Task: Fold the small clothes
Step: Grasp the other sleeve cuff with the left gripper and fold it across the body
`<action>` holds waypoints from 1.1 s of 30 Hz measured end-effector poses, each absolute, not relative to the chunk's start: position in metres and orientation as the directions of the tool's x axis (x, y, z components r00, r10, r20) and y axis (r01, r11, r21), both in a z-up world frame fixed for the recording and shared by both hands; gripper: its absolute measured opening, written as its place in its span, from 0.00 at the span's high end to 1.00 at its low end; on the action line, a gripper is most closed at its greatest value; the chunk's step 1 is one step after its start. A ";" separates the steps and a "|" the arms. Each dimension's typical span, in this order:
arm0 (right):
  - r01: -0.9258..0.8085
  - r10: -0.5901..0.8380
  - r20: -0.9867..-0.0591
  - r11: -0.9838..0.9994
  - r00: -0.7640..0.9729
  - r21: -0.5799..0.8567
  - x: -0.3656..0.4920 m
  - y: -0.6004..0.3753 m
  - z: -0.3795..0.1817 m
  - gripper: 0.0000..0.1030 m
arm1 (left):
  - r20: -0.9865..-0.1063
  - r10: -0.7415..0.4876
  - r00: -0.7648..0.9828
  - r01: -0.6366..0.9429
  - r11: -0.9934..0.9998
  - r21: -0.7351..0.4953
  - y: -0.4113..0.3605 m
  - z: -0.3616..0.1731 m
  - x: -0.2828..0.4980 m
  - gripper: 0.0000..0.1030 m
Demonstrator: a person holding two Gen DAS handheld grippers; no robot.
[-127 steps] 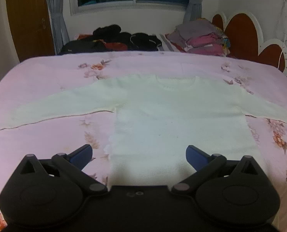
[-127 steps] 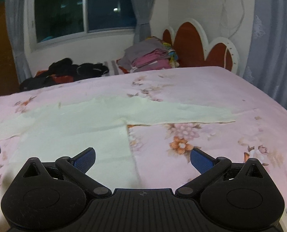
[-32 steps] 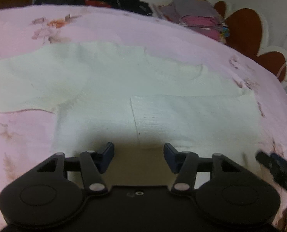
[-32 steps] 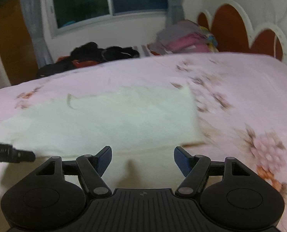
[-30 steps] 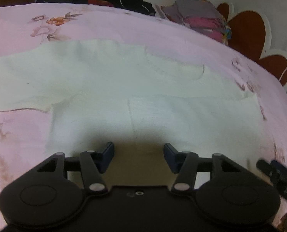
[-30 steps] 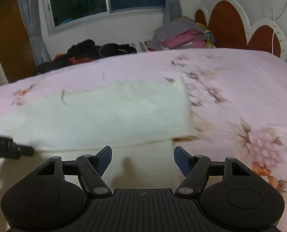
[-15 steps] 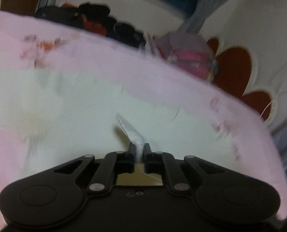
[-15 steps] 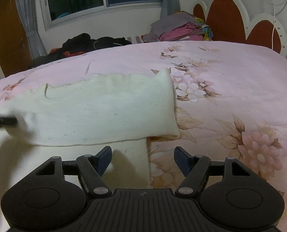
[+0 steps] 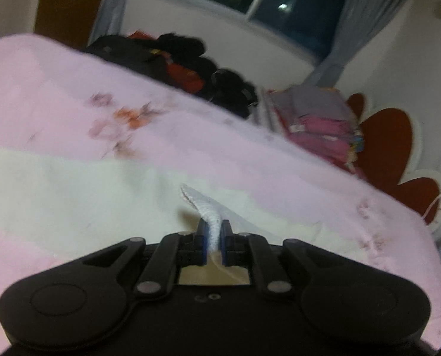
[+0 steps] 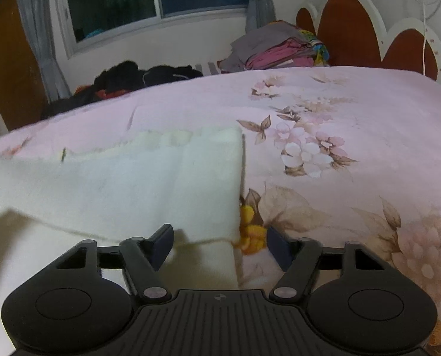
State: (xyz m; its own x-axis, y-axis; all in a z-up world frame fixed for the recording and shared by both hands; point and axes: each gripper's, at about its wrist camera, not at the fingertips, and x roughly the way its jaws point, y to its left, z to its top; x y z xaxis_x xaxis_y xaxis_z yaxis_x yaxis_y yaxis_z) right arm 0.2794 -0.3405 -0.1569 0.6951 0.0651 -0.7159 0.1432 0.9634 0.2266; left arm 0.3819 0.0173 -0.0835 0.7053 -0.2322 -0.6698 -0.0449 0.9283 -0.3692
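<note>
A cream long-sleeved sweater lies flat on the pink floral bedspread. My left gripper is shut on the cuff end of the folded-in sleeve and holds it raised above the sweater. In the right wrist view the sleeve lies folded across the sweater's body. My right gripper is open and empty, low over the sweater's right edge, where the cloth meets the bedspread.
A stack of folded clothes sits at the far side by the red and white headboard. A heap of dark clothes lies at the far left under the window. A wooden door is at the left.
My left gripper has closed on the sleeve end and lifted it; a second ago it was open over the sweater. My right gripper has moved closer to the sweater's right edge.
</note>
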 end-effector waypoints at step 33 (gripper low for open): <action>0.168 0.120 -0.749 0.940 0.652 0.297 0.395 -0.372 -0.173 0.73 | -0.734 -0.066 0.676 0.046 0.998 -0.048 -0.020 -0.141 0.389 0.46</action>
State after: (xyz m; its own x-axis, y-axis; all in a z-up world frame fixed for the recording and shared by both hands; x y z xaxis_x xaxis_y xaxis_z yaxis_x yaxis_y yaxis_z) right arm 0.3948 -0.3716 -0.1727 0.6515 0.1202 -0.7491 0.1680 0.9400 0.2969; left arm 0.3895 -0.0202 -0.1408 0.6762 -0.0664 -0.7337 0.0457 0.9978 -0.0482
